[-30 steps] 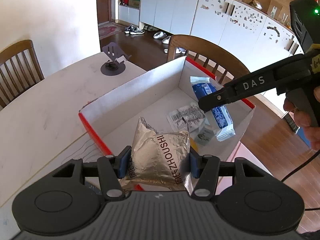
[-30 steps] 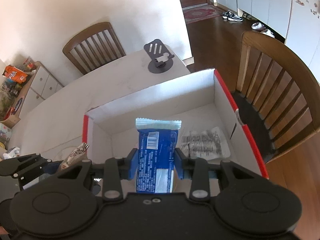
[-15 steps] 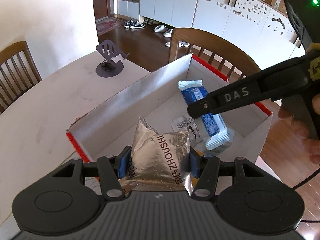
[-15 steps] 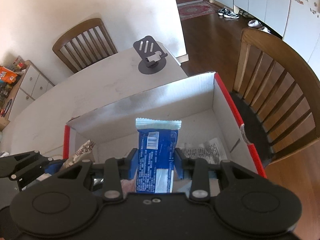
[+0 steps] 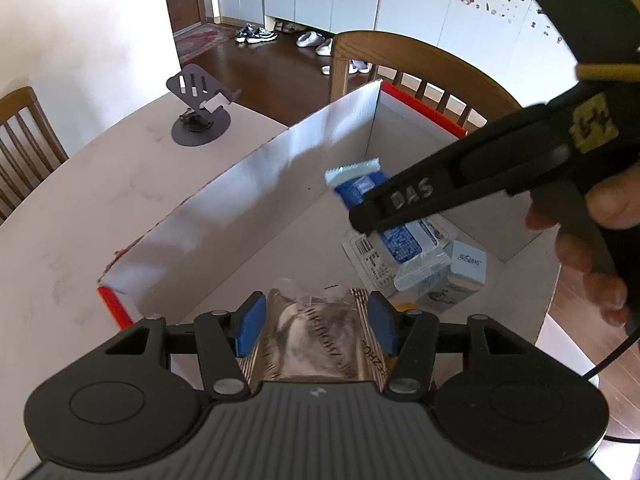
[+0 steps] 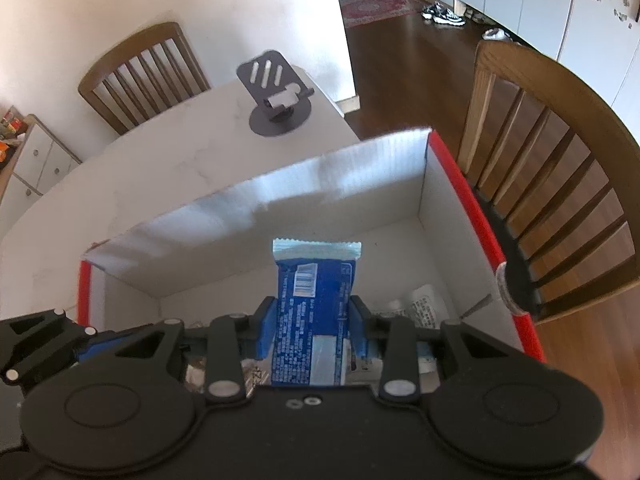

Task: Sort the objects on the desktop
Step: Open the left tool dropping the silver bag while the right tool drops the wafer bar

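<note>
A white cardboard box with red rims (image 5: pixel 248 184) (image 6: pixel 444 160) sits on the white table. My left gripper (image 5: pixel 316 320) has its jaws spread, and a silver foil snack pack (image 5: pixel 316 340) lies blurred between them, low over the box floor. My right gripper (image 6: pixel 312 320) is shut on a blue snack wrapper (image 6: pixel 316 304) and holds it above the box; it shows from the side in the left wrist view (image 5: pixel 384 208). Inside the box lie a clear printed packet (image 5: pixel 368 252) and a small pale box (image 5: pixel 464 268).
A dark phone stand (image 5: pixel 200 112) (image 6: pixel 276 96) stands on the table beyond the box. A wooden chair (image 6: pixel 552 168) is close to the box's right side, another chair (image 6: pixel 140 68) at the far table edge. The table edge drops to wooden floor.
Both grippers moved forward and down over the box. My left gripper's jaws opened wider and the foil pack slipped down between them, now blurred. The blue wrapper stays gripped.
</note>
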Available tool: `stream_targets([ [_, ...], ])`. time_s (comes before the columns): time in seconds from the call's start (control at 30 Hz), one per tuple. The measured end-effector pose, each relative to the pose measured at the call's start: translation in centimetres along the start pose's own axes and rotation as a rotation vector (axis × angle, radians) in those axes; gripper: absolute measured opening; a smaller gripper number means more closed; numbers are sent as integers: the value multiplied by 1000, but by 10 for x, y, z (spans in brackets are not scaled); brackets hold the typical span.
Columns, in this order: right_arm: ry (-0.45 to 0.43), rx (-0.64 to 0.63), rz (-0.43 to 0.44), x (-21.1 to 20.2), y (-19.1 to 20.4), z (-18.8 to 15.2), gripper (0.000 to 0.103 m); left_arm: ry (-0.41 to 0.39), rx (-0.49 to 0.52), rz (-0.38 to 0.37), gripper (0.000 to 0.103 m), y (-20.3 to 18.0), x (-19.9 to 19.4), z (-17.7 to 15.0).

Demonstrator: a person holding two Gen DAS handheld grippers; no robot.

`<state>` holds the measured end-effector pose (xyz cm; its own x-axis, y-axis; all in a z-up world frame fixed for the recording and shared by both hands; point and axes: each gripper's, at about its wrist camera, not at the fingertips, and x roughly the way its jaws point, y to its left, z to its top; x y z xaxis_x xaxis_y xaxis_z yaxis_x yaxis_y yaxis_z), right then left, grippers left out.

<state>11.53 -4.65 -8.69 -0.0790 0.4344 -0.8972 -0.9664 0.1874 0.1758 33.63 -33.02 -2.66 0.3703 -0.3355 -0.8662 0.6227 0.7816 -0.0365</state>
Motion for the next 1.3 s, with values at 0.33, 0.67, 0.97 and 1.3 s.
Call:
stream_targets([
  [0.33,42,36,-29,32,1,-1,35,31,3,6,55,-1,17,-1],
  [0.67,67,48,-66,52,6,-2,35,35,-10,5,55,3,19,-4],
  [0.97,95,38,-61,54,6,-3,38,23,-14,3,55,3,15,-5],
  [1.3,56,52,-40,32,3,-1,50,-13,-42,-11,55,3,-3,-5],
])
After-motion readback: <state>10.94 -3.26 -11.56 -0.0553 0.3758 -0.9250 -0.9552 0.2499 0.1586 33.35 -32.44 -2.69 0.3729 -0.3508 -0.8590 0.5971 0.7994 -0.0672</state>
